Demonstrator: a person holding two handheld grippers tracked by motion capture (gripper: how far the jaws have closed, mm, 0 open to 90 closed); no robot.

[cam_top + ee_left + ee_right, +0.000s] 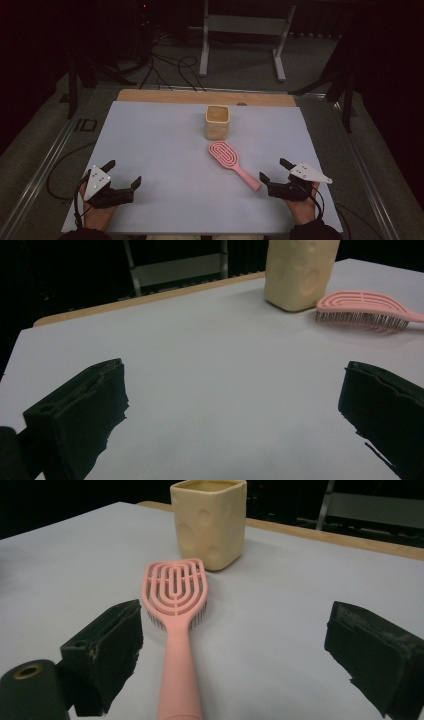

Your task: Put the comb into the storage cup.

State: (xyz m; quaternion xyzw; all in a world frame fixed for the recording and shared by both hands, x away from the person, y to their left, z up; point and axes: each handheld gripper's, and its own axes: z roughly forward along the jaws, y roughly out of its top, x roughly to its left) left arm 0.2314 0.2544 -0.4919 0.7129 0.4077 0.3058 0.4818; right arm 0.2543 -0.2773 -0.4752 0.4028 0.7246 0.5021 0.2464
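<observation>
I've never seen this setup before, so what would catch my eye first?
The pink brush stands out, lying bristles down on the pale mat, its handle pointing toward the right tool. Just beyond its head stands a cream square cup. Both tools, left and right, rest open at the near edge, holding nothing.

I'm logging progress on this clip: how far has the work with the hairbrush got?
Nothing looks done: the pink hairbrush lies flat on the table, bristles down, near the yellow cup. In hand: the right gripper sits open at its handle end, not gripping. The left gripper rests open, apart. Grasping and moving remain.
</observation>
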